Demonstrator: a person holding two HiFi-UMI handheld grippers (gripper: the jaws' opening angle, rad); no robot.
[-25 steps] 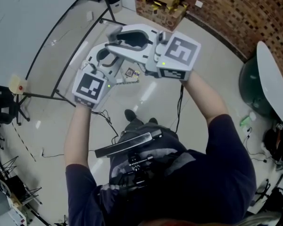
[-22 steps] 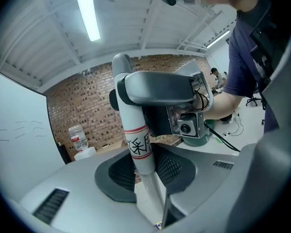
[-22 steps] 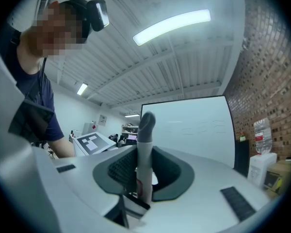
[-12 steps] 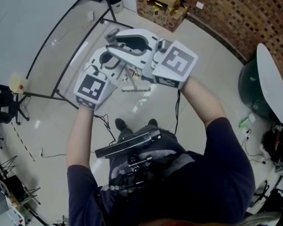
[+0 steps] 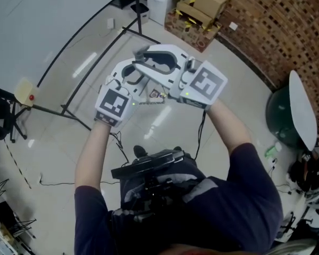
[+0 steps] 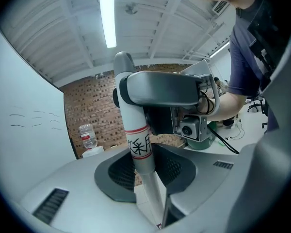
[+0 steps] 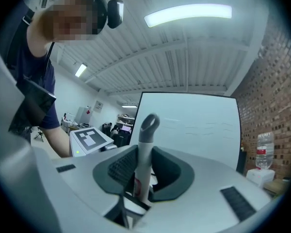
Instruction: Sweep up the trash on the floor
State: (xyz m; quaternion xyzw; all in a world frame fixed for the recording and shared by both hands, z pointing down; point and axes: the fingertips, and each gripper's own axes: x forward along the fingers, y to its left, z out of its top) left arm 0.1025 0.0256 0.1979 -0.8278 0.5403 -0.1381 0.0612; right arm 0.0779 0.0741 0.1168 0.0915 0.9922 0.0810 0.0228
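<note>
In the head view my left gripper and right gripper are held close together above the pale floor, the right crossing over the left. Each is shut on an upright handle. The left gripper clamps a grey-white pole with a red-banded label. The right gripper clamps a thinner handle ending in a loop. On the floor under them lie a toothed strip and a small piece of trash. The tool heads are mostly hidden by the grippers.
Cardboard boxes stand against a brick wall ahead. A dark green bin with a white lid is at the right. Black stand legs and cables cross the floor at the left. A water bottle stands by the wall.
Both grippers, still shut on their handles, have travelled together across the floor toward the boxes. The person has stepped forward, and the trash and toothed strip stay under the grippers.
</note>
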